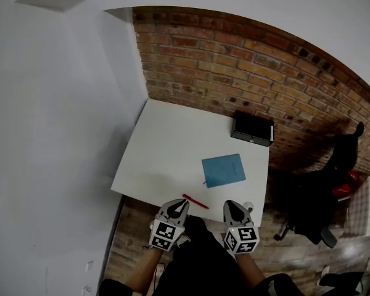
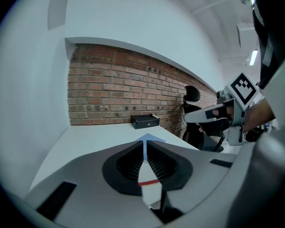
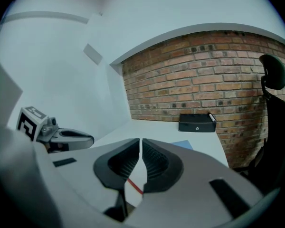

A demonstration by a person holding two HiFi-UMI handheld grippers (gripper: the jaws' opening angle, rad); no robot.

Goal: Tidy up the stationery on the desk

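Red slim pen (image 1: 195, 201), flat blue square pad (image 1: 223, 170), black rectangular box (image 1: 252, 129)

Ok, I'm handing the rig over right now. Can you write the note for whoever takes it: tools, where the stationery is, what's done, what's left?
Left tool: shut, empty, at the near edge of the desk.
Right tool: shut, empty, at the same edge.
Things: the red pen lies on the desk by that edge, between the two tools, nearer the left one. The blue notebook lies flat, right of the middle. The black box stands at the far right corner by the brick wall, with a white marker at its right end.
Done: nothing visibly put away.
Left: pen and notebook are loose; the pen looks like the easiest first pick.
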